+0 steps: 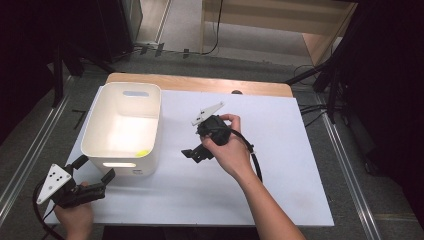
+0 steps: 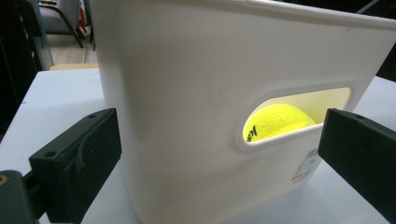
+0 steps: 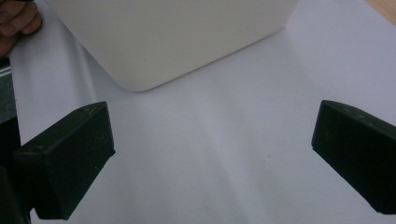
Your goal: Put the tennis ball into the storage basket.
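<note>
**A:** What do my jaws have in front of them on the left side?

**B:** Your left gripper (image 2: 219,154) stands wide apart and holds nothing. Straight ahead of it, spanning the gap between the two black pads, is the near end wall of the white plastic rectangular bin (image 2: 187,93). The oval handle slot in that wall sits just inside the right-hand pad, and through it I see the bright yellow felt tennis ball (image 2: 276,122) lying inside the bin, beyond the wall and well off toward that pad rather than centred.

**A:** I see it from above too: a sliver of yellow at the near inner corner of the bin (image 1: 98,120), just ahead of my left gripper (image 1: 95,167), whose pads flank the bin's near left corner without touching it as far as I can tell.

**B:** And the other side?

**A:** My right gripper (image 3: 212,154) is also spread wide with nothing between the pads, just the bare white table sheet (image 3: 224,140). The bin's rounded corner (image 3: 140,56) lies ahead of the jaws, apart from them, nearer the left pad. From above, that right gripper (image 1: 196,152) hangs over the sheet beside the bin's right wall.
</note>
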